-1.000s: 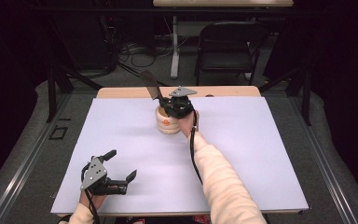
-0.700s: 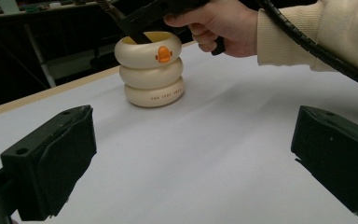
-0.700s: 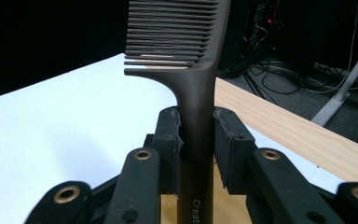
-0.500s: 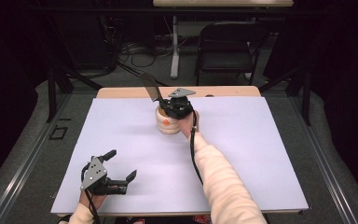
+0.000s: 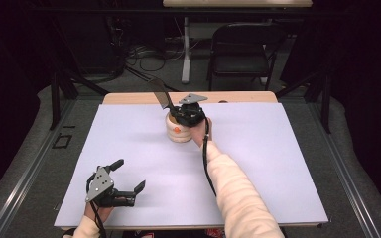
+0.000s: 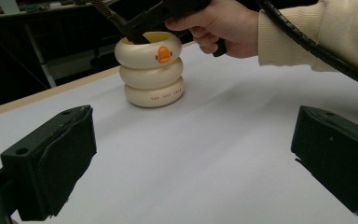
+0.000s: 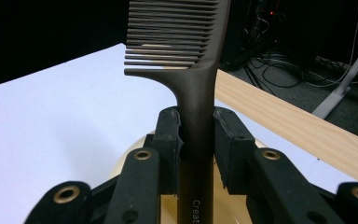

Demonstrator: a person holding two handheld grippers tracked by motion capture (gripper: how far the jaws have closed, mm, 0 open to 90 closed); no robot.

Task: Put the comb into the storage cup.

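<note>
Over the far-centre cup (image 5: 179,130), my right gripper (image 7: 196,140) is clamped on the comb (image 7: 186,60), handle over the cup mouth. Left gripper (image 5: 129,186) idle near-left, jaws apart. Next, I reckon: lower/lift comb straight, w/o tipping cup.

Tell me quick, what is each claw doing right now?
Left gripper: open, jaws wide apart, holding nothing.
Right gripper: shut on the comb handle, over the cream holder.

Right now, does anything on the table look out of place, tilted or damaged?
Nothing looks damaged or spilled. The cream holder stands upright on the white table cover. The dark comb is clamped by its handle in the right gripper above the holder's mouth. The left gripper rests open near the front edge.
</note>
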